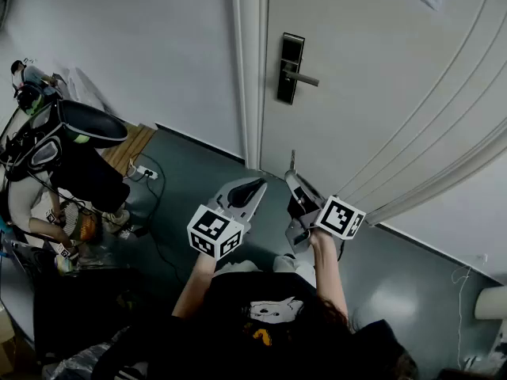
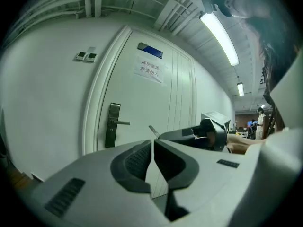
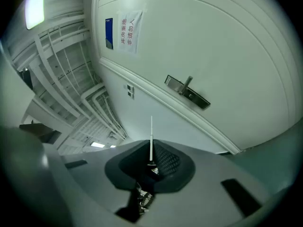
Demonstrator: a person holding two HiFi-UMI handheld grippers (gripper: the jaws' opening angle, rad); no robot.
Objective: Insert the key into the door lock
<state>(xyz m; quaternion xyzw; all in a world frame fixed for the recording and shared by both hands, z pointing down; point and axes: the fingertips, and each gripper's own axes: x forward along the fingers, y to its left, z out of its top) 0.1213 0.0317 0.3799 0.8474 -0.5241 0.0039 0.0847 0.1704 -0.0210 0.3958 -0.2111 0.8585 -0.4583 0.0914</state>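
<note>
2 grippers are held side by side in front of a closed white door, neither touching it.

Left gripper: in its own view the left gripper has both jaws pressed together along a thin seam, with nothing between them. It points toward the frame on the door's left edge.

Right gripper: in its own view the right gripper is clamped on the key. The blade stands straight out past the jaw tips, and its lower end is buried between the dark pads. In the head view the key shows as a thin upright sliver at the gripper's front end. The left gripper view shows the same key tilted, projecting from the right gripper.

Lock: a dark upright plate with a silver handle pointing right, mounted near the door's left edge. The key tip sits below the lock and well apart from it; the key is not in the lock. The lock appears up and to the right of the blade in the right gripper view, and the lock lies left of the jaws in the left gripper view.

1 paper notice is fixed on the upper door. A person is at the far left on the grey floor, beside a white wall.
</note>
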